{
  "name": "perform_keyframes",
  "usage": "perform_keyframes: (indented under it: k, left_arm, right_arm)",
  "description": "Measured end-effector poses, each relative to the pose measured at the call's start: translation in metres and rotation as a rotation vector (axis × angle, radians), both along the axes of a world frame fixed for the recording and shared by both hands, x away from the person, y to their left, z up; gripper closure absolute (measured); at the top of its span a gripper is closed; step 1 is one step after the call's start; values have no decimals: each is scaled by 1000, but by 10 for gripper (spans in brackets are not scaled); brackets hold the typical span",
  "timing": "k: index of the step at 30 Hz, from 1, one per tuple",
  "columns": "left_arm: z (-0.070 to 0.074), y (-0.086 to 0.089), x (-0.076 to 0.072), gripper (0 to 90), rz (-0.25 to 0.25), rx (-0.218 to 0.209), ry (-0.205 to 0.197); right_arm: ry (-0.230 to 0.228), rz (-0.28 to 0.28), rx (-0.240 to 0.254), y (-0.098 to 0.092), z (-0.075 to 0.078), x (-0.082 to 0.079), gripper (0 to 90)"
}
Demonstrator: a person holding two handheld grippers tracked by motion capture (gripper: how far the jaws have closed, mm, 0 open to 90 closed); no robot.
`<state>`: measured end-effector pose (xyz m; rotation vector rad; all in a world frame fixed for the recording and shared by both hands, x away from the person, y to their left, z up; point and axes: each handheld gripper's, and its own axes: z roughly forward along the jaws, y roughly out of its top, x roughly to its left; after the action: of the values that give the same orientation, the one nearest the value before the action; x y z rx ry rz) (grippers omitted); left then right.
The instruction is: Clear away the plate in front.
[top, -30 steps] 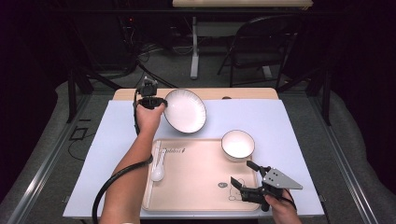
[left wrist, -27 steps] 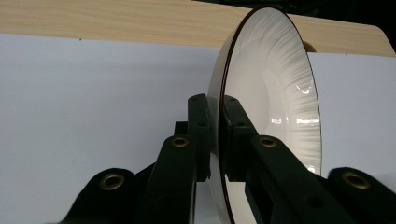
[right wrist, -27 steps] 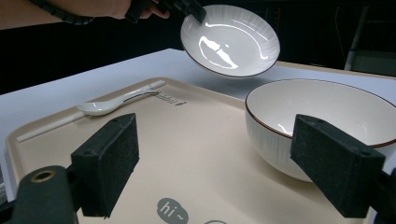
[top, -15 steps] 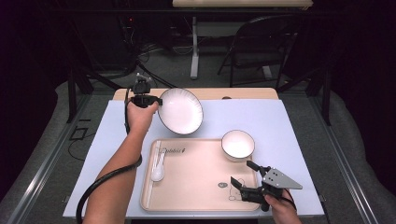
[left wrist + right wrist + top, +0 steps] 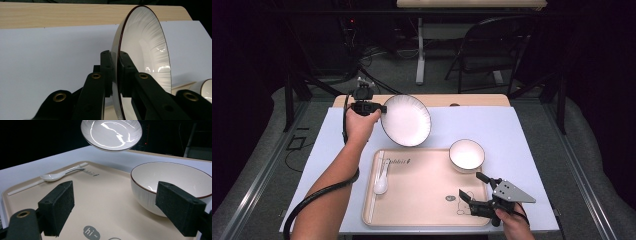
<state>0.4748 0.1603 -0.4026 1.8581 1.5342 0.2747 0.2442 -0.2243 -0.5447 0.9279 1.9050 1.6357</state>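
A wide white plate (image 5: 407,120) with a dark rim hangs tilted above the back of the table, its face turned toward the tray. My left gripper (image 5: 379,109) is shut on its left rim; in the left gripper view the two jaws pinch the plate (image 5: 147,50) edge-on at the gripper (image 5: 114,72). My right gripper (image 5: 469,186) stands open over the front right of the beige tray (image 5: 422,200), nothing between its pads (image 5: 60,205). A white bowl (image 5: 467,155) sits at the tray's back right corner, just past the right gripper (image 5: 115,207). A white spoon (image 5: 381,182) lies along the tray's left side.
The tray rests on a white sheet (image 5: 522,125) over a wooden table (image 5: 472,100). A black cable (image 5: 322,192) trails from the left gripper along the forearm. A folding chair (image 5: 482,50) and table legs stand on the floor beyond.
The left hand has risen a little with the plate and drifted left, and the plate now stands more steeply. The right gripper has kept still.
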Motion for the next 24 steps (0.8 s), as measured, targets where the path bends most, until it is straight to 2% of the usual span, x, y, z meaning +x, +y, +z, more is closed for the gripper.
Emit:
perform_keyframes:
  k: [2,3,5,6,14,24]
  left_arm:
    - [0,0,0,840,0,0,0]
    - [5,0,-12,840,-50,7,-1]
    - [5,0,-12,840,-50,7,-1]
    - [6,0,-19,840,-71,7,2]
    - [7,0,-35,840,-128,9,2]
    - [-2,0,-55,840,-184,-6,15]
  right_arm:
    - [0,0,0,0,0,0,147]
    - [0,0,0,0,0,0,147]
    - [-2,-2,-2,0,0,0,147]
    - [0,-2,1,0,0,0,147]
    - [0,-3,-2,0,0,0,147]
    - [3,-4,-2,1,0,-1,147]
